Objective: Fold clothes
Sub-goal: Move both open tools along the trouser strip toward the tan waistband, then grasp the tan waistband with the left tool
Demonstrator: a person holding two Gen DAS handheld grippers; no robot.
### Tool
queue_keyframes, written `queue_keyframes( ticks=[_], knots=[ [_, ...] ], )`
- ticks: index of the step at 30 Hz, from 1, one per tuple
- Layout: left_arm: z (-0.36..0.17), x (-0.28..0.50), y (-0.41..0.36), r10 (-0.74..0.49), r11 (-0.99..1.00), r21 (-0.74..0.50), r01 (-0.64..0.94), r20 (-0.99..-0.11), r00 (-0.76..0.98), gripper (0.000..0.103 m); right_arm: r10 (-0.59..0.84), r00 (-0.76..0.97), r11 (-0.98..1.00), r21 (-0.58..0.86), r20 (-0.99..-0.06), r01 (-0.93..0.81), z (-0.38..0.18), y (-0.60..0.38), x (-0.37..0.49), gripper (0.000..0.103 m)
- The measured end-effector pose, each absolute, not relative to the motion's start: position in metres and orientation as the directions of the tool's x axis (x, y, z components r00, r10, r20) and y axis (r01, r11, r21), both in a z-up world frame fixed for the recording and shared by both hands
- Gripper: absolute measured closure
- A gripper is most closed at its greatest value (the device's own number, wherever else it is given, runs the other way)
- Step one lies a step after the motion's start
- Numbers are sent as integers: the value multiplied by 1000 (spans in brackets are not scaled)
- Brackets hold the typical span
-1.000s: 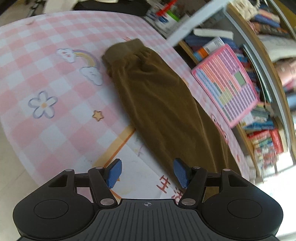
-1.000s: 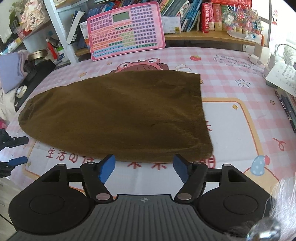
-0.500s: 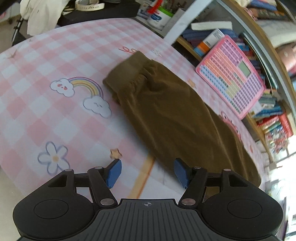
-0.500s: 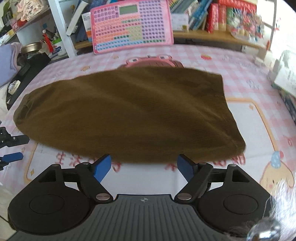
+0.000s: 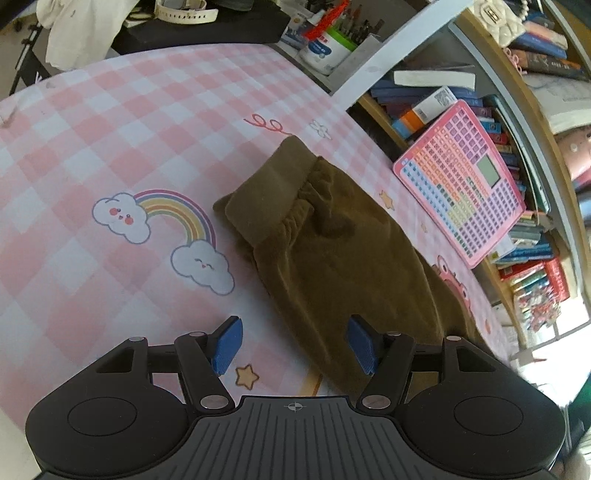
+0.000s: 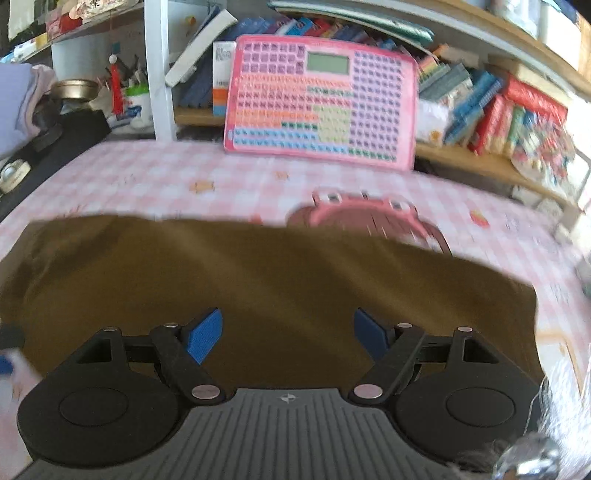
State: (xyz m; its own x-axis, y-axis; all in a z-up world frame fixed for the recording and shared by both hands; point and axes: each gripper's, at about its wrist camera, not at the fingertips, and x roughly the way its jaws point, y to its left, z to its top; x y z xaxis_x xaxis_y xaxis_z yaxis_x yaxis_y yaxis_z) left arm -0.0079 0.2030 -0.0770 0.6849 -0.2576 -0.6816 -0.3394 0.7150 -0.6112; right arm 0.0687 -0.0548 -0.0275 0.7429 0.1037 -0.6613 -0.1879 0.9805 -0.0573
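Observation:
Brown folded trousers (image 5: 332, 258) lie flat on the pink checked tablecloth (image 5: 110, 129), with the ribbed cuff (image 5: 269, 188) toward the far left. My left gripper (image 5: 293, 345) is open and empty, above the cloth at the trousers' near edge. In the right wrist view the trousers (image 6: 277, 280) fill the middle, blurred. My right gripper (image 6: 288, 336) is open and empty, low over the garment.
A pink keyboard toy (image 5: 465, 181) leans against a bookshelf (image 5: 517, 258) behind the table; it also shows in the right wrist view (image 6: 321, 96). A pen cup (image 5: 325, 48) and a black box with a white cloth (image 5: 85, 26) stand at the far corner.
My left gripper has moved toward the cuff end of the trousers. My right gripper has moved forward from the near edge to over the garment. Both stayed open.

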Motion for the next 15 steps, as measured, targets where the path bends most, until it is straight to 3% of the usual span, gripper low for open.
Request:
queue_keyframes(
  ticks=[7,15],
  knots=[
    [-81,0,215,-288,664,-655,-361,-669,685,40,80,743,972,-114,-665,-207,-42,-15,129,26],
    [-84,0,222,-302,654,-673,-346,-651,696,39,63,781,949,-204,-621,-239,-68,4,133,24]
  ],
)
